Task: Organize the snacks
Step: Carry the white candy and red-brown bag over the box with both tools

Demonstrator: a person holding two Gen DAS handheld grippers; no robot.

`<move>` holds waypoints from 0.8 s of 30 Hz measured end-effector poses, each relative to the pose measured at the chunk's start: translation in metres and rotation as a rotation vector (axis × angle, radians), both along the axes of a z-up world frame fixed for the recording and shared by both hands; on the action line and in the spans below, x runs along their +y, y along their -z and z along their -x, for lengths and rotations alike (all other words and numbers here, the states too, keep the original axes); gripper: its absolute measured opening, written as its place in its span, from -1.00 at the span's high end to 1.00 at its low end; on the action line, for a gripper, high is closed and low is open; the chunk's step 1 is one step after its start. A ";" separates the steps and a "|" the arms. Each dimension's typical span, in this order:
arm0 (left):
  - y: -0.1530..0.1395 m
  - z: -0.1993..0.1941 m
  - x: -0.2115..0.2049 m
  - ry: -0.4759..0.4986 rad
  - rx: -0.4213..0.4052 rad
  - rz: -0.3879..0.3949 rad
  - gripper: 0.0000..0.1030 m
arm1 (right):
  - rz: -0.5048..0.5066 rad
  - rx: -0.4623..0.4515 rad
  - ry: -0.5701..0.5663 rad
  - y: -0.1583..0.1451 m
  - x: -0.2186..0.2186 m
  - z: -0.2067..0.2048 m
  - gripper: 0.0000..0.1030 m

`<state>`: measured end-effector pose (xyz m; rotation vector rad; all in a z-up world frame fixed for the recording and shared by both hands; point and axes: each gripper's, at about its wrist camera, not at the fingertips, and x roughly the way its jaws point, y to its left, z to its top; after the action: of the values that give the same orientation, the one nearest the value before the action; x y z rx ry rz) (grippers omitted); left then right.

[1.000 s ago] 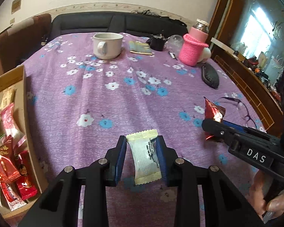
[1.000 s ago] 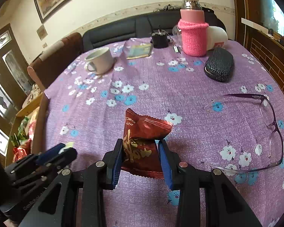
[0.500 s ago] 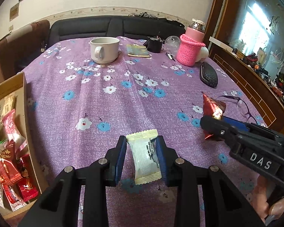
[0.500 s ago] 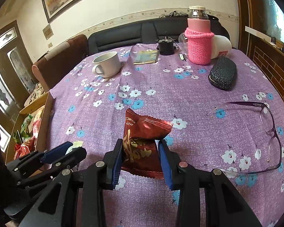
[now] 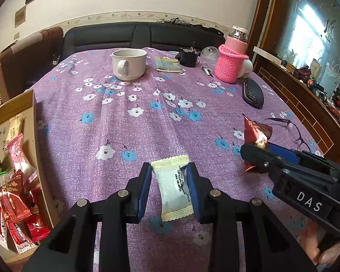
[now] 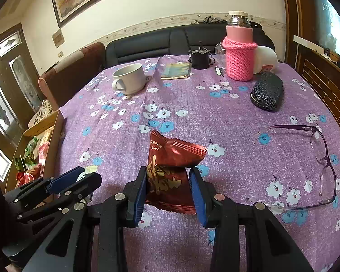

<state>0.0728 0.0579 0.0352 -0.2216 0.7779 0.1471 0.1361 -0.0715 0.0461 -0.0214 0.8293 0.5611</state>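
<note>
My left tool [image 5: 170, 188] pinches a white packet [image 5: 173, 187], my right tool [image 6: 167, 188] a red packet [image 6: 170, 172] (slippery foil could slide free before the box [image 5: 35, 136]).

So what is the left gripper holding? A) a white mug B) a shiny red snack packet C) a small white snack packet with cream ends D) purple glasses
C: the left gripper pinches the small white snack packet with cream ends between its blue pads; the red packet sits in the right gripper.

The purple flowered tablecloth [image 5: 129, 136] lies bare mid-table; a white ceramic mug [image 5: 128, 64] and a pink knit-sleeved bottle [image 5: 231, 63] crowd the far edge; purple-framed glasses [image 6: 317, 158] block the right.
</note>
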 end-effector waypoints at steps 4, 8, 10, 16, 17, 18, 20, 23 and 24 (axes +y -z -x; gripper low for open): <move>-0.002 0.001 0.001 -0.005 -0.002 0.003 0.40 | 0.003 0.004 0.003 0.001 0.001 0.000 0.23; -0.007 0.004 0.001 -0.011 -0.016 -0.002 0.40 | -0.012 -0.001 0.010 -0.002 0.000 0.001 0.23; -0.010 0.006 0.003 -0.019 -0.026 0.007 0.40 | -0.021 0.007 0.009 -0.001 0.001 0.000 0.23; -0.018 0.013 0.014 -0.070 -0.051 0.020 0.40 | -0.029 -0.009 0.004 -0.005 0.004 0.005 0.23; -0.018 0.013 0.015 -0.076 -0.052 0.012 0.40 | -0.029 -0.013 0.002 -0.006 0.005 0.006 0.23; -0.018 0.013 0.015 -0.078 -0.053 0.007 0.40 | -0.026 -0.018 0.002 -0.006 0.005 0.007 0.23; -0.018 0.012 0.013 -0.081 -0.053 -0.006 0.40 | -0.017 -0.024 -0.001 -0.006 0.008 0.008 0.23; -0.019 0.013 0.010 -0.094 -0.063 -0.049 0.40 | -0.013 -0.024 -0.006 -0.005 0.009 0.009 0.23; -0.020 0.014 0.009 -0.103 -0.070 -0.071 0.40 | -0.013 -0.026 -0.006 -0.005 0.009 0.009 0.23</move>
<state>0.0586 0.0670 0.0555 -0.1985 0.6906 0.2630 0.1268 -0.0626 0.0511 -0.0196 0.8010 0.5711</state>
